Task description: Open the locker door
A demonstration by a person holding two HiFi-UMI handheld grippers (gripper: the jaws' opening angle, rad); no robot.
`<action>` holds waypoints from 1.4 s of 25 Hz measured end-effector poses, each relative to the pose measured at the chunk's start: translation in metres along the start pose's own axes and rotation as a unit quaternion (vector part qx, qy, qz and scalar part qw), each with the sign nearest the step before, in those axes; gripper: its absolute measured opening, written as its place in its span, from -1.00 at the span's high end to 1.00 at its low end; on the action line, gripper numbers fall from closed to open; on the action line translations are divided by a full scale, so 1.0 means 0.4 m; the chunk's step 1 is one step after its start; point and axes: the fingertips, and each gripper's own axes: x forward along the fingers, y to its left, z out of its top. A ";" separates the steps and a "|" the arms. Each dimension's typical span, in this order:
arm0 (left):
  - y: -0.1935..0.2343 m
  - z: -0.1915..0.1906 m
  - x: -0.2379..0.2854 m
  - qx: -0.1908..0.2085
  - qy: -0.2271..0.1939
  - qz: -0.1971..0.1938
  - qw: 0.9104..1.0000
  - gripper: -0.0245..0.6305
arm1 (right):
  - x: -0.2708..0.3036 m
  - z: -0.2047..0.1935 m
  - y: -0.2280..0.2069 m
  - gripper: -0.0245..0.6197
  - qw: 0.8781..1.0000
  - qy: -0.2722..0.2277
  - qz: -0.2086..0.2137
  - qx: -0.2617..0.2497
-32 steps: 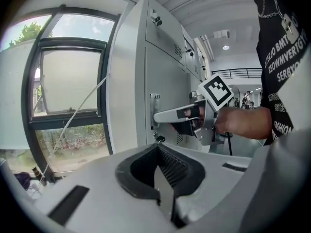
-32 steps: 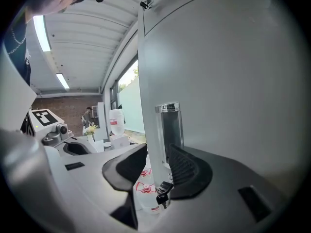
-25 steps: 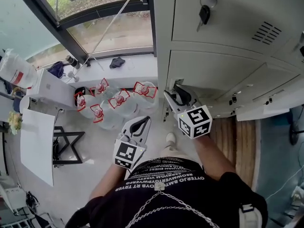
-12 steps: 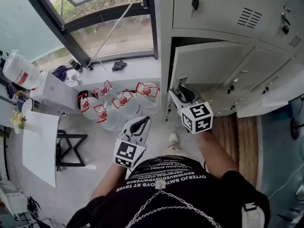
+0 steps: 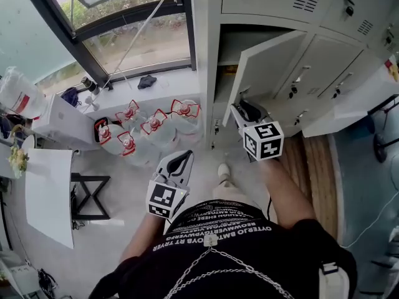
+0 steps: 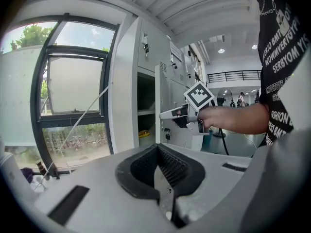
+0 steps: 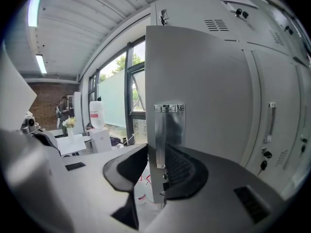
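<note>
the pale grey metal locker door (image 5: 269, 66) stands swung partway out from the leftmost column of the tall grey bank of lockers (image 5: 207, 48), the column next to the dark-framed window (image 5: 134, 39). behind the door the open compartment (image 5: 225, 73) shows dark, with a shelf across it.

the right gripper (image 5: 239, 107) reaches out to the door's free edge. from its own view the right gripper (image 7: 155, 161) has that edge between its black ribbed pads, one pad on each face, pinching the sheet metal just under the shiny flat steel handle (image 7: 167, 127) fixed near the edge. its jaws have just been closing on that edge.

the left gripper (image 5: 181, 159) hangs low in front of the person's waist, well apart from the lockers and pointing toward them. in its own view the left gripper (image 6: 158, 152) has its pads pressed together at the tips, with nothing caught between.

on the floor (image 5: 124, 185), against the wall under the window, lies a cluster of clear plastic water jugs with red caps (image 5: 156, 126).
</note>
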 end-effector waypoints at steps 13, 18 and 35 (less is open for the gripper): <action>-0.082 -0.053 -0.079 -0.013 -0.010 -0.041 0.999 0.93 | -0.177 -0.063 -0.055 0.30 0.998 0.028 -0.056 0.018; -0.122 -0.028 -0.062 -0.003 -0.009 -0.045 0.999 0.93 | -0.253 -0.087 -0.086 0.29 0.997 0.025 -0.067 0.029; -0.453 0.120 0.124 0.020 -0.031 -0.052 0.998 0.93 | -0.492 -0.155 -0.299 0.33 0.999 0.016 -0.043 0.014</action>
